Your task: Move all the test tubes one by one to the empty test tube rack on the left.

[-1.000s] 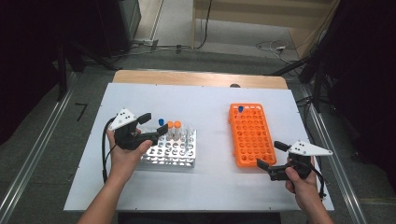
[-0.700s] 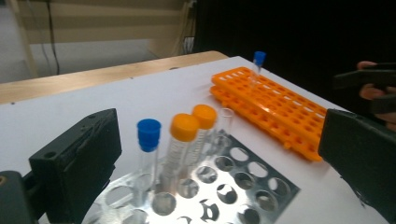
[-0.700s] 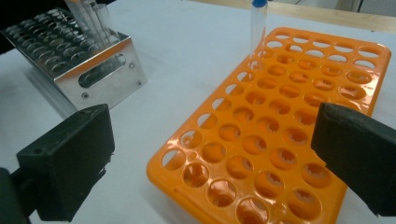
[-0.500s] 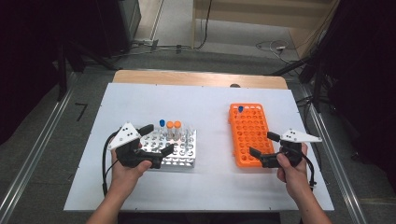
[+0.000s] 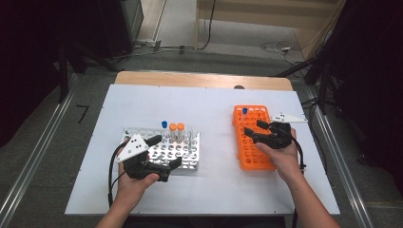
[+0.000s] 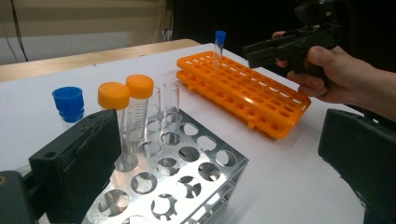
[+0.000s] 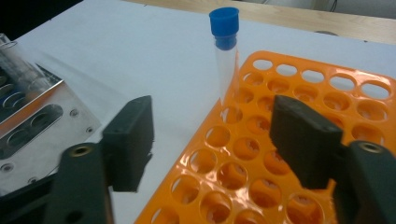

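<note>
Right gripper (image 7: 212, 140), jaws just narrowing with nothing between, hovers over orange rack (image 7: 299, 154); blue-capped tube (image 7: 225, 51) stands upright just ahead.

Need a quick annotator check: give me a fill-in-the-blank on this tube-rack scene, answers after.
1. The orange rack holds one tube with a ____ cap.
2. In the metal rack, two capped tubes have ____ caps.
3. The right gripper hovers over the ____ rack.
4. The left gripper has its jaws ____.

Answers: blue; orange; orange; open
</note>
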Demonstrator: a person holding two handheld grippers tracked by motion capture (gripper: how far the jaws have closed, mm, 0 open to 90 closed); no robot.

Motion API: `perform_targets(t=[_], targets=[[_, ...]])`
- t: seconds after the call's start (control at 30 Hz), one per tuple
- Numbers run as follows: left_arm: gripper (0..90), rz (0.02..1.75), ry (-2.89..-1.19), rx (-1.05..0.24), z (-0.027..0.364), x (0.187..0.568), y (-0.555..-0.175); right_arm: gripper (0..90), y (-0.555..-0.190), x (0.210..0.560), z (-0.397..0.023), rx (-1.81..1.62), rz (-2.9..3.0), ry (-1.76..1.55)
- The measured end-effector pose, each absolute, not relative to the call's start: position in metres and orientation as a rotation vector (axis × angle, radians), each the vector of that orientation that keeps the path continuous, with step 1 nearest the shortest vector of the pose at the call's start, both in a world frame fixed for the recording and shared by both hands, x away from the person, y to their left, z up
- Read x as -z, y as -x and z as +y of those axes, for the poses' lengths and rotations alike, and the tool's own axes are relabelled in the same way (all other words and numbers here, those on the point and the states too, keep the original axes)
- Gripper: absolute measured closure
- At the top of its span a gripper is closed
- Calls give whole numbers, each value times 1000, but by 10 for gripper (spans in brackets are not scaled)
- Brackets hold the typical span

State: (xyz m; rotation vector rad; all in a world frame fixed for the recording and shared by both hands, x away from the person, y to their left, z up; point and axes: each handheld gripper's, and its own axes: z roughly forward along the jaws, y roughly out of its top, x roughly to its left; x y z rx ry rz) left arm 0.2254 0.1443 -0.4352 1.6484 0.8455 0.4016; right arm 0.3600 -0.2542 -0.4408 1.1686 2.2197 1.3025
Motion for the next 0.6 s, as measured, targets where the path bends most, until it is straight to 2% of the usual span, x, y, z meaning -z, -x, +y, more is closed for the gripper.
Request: perform_targets(t=[0.27,0.5,0.6], targets=[[0,844,-1650,-401,145,435,-224,524,-383,446,-237,-1221,2226,-1241],[0,845,-1650,-397,146,435,-224,589,-395,451,-225,-1171,2241,-1262],[0,847,-1650,-399,146,436,-224,661,-398,453,-221,-1127,2238,-1275]])
